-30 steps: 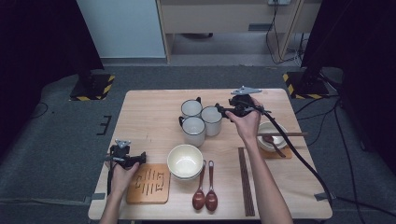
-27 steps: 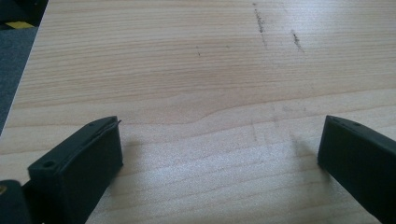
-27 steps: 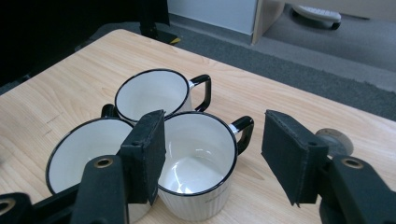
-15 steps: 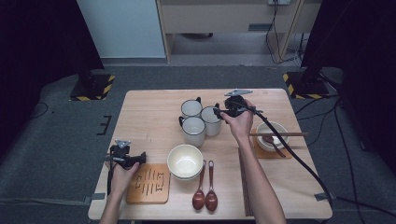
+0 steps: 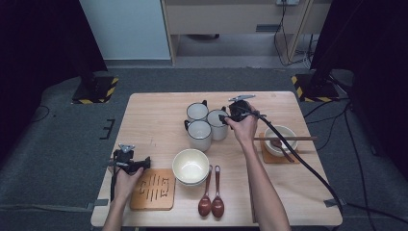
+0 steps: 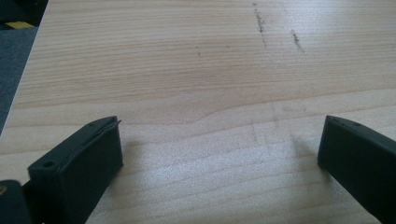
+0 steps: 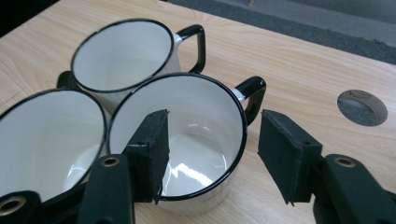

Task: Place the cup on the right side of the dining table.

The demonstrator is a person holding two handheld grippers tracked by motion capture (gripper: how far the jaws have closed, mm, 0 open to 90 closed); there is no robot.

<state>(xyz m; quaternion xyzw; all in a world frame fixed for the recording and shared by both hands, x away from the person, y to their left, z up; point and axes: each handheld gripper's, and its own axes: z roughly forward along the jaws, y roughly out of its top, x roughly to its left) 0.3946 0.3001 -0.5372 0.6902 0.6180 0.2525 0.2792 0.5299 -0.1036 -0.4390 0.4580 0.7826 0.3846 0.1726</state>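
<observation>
Three white enamel mugs with black rims stand together at the table's middle back: a rear mug (image 5: 197, 111), a front left mug (image 5: 199, 134) and a right mug (image 5: 217, 124). My right gripper (image 5: 225, 117) straddles the right mug's wall near its handle. In the right gripper view one pad hangs inside that mug (image 7: 187, 140) and the other outside it, with a gap left to the rim. The jaws of the right gripper (image 7: 214, 116) have just been closing and stand open. My left gripper (image 5: 145, 162) rests at the front left, open over bare wood, nothing between the jaws of the left gripper (image 6: 220, 123).
A cream bowl (image 5: 191, 165) sits at the front middle with two brown spoons (image 5: 211, 202) beside it. A slatted wooden coaster (image 5: 153, 188) lies by the left hand. At the right a white bowl (image 5: 280, 139) holds a spoon under chopsticks (image 5: 288, 138). A cable hole (image 7: 362, 107) is in the tabletop.
My right gripper has come left and down onto the right mug, and its jaws have narrowed around the wall. The left gripper has stayed where it was.
</observation>
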